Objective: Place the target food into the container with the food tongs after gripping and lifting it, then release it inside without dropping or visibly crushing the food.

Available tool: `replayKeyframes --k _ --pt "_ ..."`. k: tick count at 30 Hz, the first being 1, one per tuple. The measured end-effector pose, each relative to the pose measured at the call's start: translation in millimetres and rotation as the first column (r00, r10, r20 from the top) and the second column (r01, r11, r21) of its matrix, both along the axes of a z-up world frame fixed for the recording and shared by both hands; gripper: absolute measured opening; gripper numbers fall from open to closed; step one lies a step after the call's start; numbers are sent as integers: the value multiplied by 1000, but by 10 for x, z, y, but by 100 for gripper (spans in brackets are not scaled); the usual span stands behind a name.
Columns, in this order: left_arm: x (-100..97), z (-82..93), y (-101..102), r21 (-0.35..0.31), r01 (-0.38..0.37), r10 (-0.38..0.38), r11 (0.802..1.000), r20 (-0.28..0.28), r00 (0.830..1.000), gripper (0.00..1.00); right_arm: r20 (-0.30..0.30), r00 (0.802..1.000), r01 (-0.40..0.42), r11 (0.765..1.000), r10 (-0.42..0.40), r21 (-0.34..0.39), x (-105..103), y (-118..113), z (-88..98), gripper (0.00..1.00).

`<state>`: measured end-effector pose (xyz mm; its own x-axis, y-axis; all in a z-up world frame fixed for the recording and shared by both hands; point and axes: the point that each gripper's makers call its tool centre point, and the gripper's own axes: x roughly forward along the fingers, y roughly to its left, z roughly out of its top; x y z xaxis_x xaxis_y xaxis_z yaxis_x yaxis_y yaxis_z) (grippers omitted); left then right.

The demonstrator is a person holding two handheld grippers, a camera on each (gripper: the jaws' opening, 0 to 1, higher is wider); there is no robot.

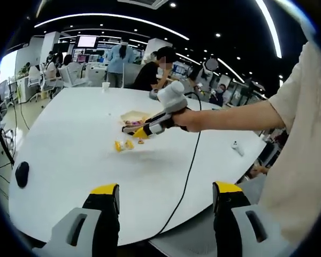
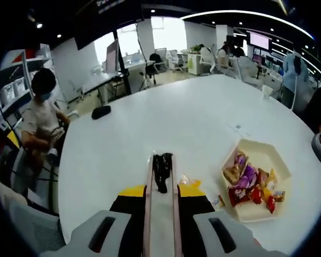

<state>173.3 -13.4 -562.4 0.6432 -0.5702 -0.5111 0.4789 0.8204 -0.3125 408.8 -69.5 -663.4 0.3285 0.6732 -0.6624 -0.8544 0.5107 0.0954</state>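
The right gripper [image 2: 161,199] has its jaws pressed in on a pair of food tongs [image 2: 161,176], whose two pale arms run straight forward between them. The tong tips are nearly together, with something dark between them; I cannot tell whether that is a wrapped snack or part of the tongs.

Just beyond and to the right of those tips in the right gripper view, small yellow-wrapped snacks [image 2: 188,181] lie loose on the white table [image 2: 150,123]. Farther right sits the container [image 2: 257,179], a cream hexagonal tray already holding a heap of bright packets. So, as I judge it, the carry runs to the right of the tongs' long axis, and only a short swing is needed.

From the left gripper view, the loose yellow snacks [image 1: 123,145] sit on the table [image 1: 69,139] just below the right gripper [image 1: 142,131], with the container [image 1: 132,115] just behind it. The person's right arm [image 1: 224,116] reaches out nearly level across the table, wrist tipped down toward the food.

The left gripper [image 1: 166,201] is held back near the table's near edge, jaws spread wide and empty, well apart from the food. The right hand is plainly the nearer one
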Motion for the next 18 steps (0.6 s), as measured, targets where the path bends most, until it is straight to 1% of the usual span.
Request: replayKeyframes --k 18 --pt "14 28 -62 1 11 -11 1000 2 1000 70 23 999 31 999 -31 26 213 -101 130 19"
